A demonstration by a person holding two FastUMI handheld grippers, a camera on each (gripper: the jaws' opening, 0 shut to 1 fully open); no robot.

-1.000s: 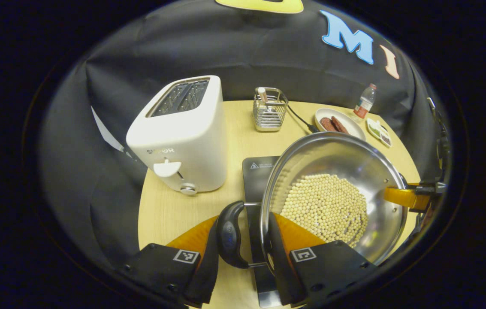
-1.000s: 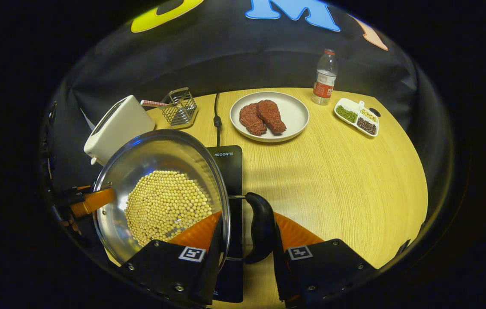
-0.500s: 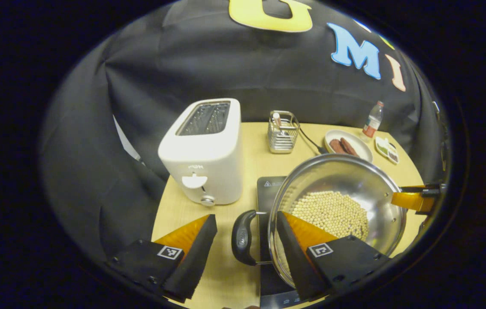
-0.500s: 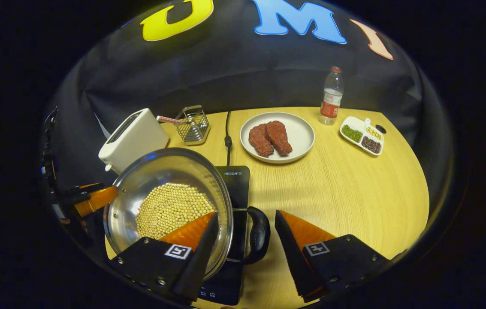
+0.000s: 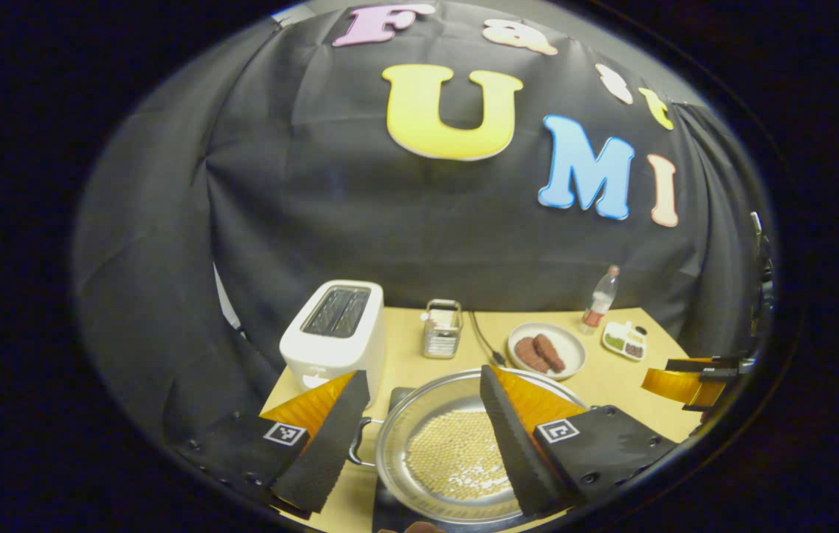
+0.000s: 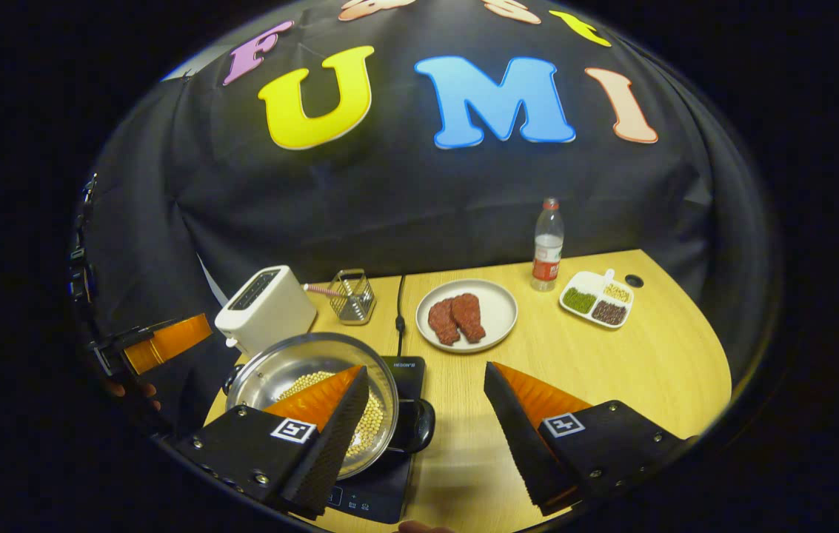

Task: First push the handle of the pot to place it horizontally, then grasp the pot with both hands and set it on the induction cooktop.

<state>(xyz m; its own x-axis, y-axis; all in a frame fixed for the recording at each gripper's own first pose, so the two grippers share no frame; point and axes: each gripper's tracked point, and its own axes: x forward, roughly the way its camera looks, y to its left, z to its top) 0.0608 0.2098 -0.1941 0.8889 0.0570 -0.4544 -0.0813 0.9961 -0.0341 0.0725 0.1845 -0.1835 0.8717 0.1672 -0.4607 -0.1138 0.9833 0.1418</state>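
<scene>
The steel pot [image 5: 456, 451] holds pale beans and rests on the black induction cooktop [image 6: 389, 481] near the table's front edge. In the right gripper view the pot [image 6: 301, 370] lies lower left, its dark side handle [image 6: 419, 426] pointing right. My left gripper [image 5: 423, 372] is open, raised above and behind the pot, touching nothing. My right gripper [image 6: 426, 366] is likewise open and lifted clear of the handle. The left gripper [image 6: 160, 340] hangs at the far left of the right gripper view. At the right edge of the left gripper view is the right gripper [image 5: 678, 381].
A white toaster [image 6: 263, 307] stands left of the pot, with a wire utensil rack [image 6: 352, 296] and a power cord [image 6: 399, 311] behind. Farther right are a plate [image 6: 497, 296] of meat, a water bottle [image 6: 546, 244] and a divided dish [image 6: 597, 296] on the wooden table [image 6: 612, 370].
Both grippers opened and let go of the pot's handles, then rose up and back. The pot stays on the cooktop.
</scene>
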